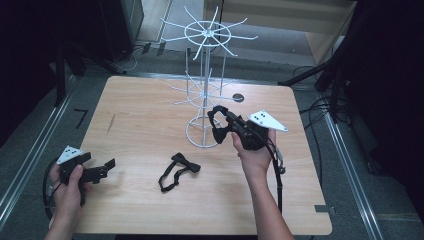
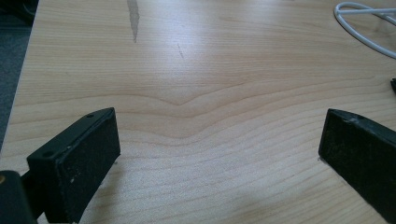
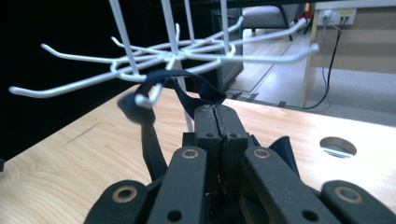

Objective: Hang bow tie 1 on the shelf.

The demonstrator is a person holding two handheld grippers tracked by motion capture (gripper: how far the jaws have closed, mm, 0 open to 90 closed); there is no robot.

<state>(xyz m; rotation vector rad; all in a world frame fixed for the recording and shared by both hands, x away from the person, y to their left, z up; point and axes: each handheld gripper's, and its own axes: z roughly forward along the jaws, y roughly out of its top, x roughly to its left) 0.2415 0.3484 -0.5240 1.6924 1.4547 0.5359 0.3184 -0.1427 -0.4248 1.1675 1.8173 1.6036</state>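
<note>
- Closest to us, our left gripper rests at the table's near-left corner, jaws spread wide over bare wood.
- Second black bow tie lies flat mid-table, apart from both grippers.
- Our right gripper is pinching a black bow tie's strap, looped over a lower hook of the white wire rack.

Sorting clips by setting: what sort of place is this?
Probably a lab or workshop recording station: a bare wooden table holding a white wire display rack, with cables and dark equipment on the floor around it.
</note>
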